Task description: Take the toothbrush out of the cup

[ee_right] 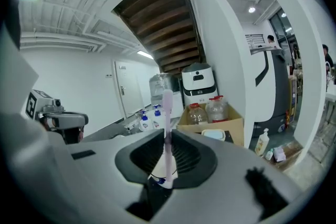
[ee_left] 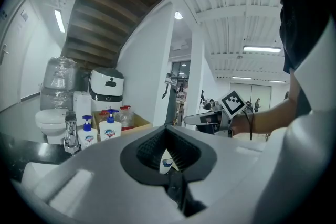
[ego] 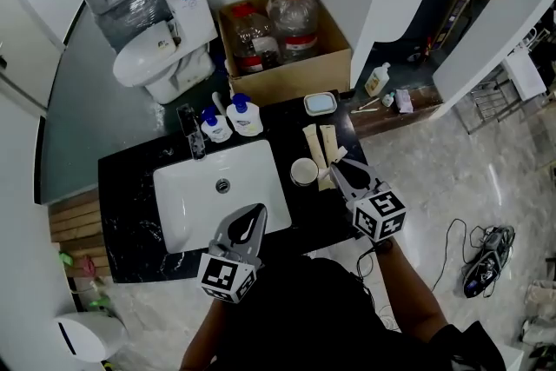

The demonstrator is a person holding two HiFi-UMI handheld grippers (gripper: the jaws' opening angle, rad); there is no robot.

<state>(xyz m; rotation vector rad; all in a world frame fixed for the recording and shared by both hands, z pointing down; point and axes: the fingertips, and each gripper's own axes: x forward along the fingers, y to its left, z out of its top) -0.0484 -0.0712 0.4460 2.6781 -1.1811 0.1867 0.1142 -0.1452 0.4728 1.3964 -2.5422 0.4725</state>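
Right gripper (ee_right: 167, 134): I see it squeezing the pink toothbrush (ee_right: 167, 107).
Toothbrush: upright, right by the white cup (ego: 304, 172).
Left gripper (ee_left: 167, 132): closed, empty.
2 soap bottles (ego: 246, 117): labels too small to read.

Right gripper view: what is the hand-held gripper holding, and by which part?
The right hand-held gripper grips the pink toothbrush by its handle, head upward.

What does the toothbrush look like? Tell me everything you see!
The toothbrush is thin, pale pink and plastic-looking. It stands upright, rounded head up, pinched on its handle between the black ridged pads of the right gripper. Its lower end shows against the white cup with blue print; whether it is clear of the cup I cannot tell.
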